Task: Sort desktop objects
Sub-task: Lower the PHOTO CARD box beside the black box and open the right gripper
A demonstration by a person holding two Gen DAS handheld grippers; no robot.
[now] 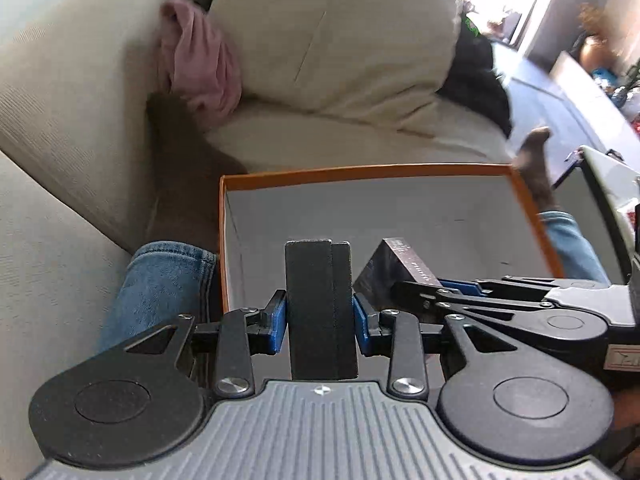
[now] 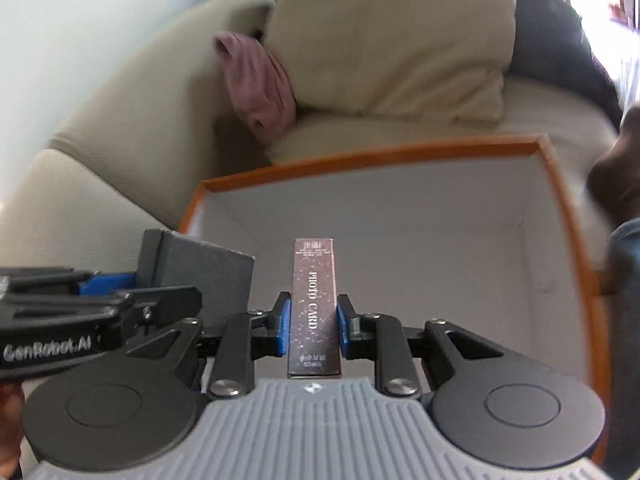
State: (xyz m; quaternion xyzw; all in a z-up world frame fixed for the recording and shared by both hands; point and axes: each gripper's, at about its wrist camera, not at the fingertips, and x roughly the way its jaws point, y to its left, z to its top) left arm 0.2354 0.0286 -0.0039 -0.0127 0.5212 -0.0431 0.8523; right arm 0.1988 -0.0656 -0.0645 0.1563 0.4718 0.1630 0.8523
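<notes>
My left gripper (image 1: pixel 319 316) is shut on a black box (image 1: pixel 320 312) held upright between its blue pads, over the near edge of an orange-rimmed cardboard box (image 1: pixel 360 171) with a grey inside. My right gripper (image 2: pixel 311 322) is shut on a dark sparkly "PHOTO CARD" box (image 2: pixel 314 304), also above that orange-rimmed box (image 2: pixel 360 158). In the left wrist view the right gripper (image 1: pixel 424 296) comes in from the right with the photo card box (image 1: pixel 396 268). In the right wrist view the left gripper (image 2: pixel 104 292) and its black box (image 2: pixel 200 276) sit at the left.
The orange-rimmed box rests on a cream sofa (image 1: pixel 60 100) between a person's jeans-clad legs (image 1: pixel 160 280). A cream cushion (image 1: pixel 340 32) and a pink cloth (image 1: pixel 200 60) lie behind it. A socked foot (image 1: pixel 534 160) is at the right, beside a grey case (image 1: pixel 608 184).
</notes>
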